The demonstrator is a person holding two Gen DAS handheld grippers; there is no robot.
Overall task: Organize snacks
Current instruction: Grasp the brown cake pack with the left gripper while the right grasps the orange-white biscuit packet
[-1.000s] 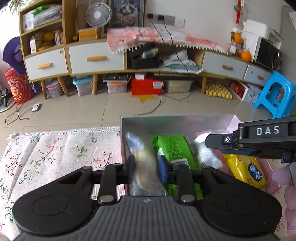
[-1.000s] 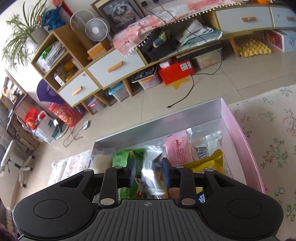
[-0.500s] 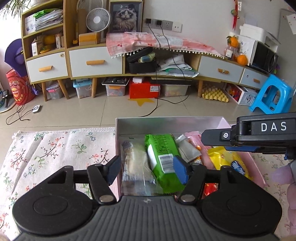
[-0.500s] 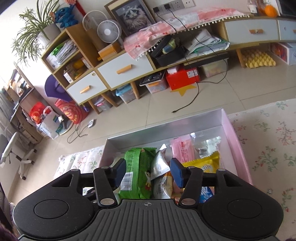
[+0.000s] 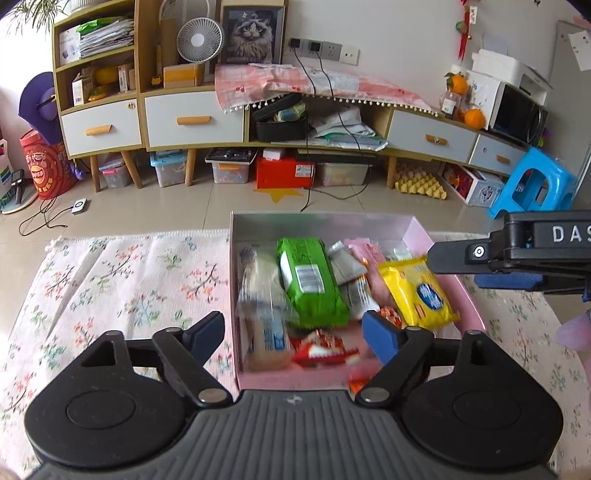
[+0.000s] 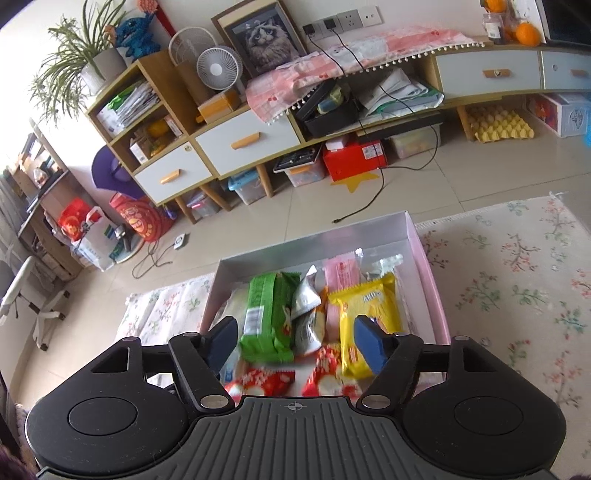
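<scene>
Likely a home living room: a sideboard (image 5: 192,122) with drawers, a framed cat picture (image 5: 253,35), a fan (image 5: 200,40), a floral rug (image 5: 122,280), tiled floor (image 5: 155,206).

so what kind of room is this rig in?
Looks like a home living room, not a lab: a low sideboard with drawers, a framed cat picture beside a desk fan, and a flowered rug under the pink snack box.

Assorted snack packets (image 5: 312,282) lie jumbled inside the pink box (image 5: 445,242).
</scene>
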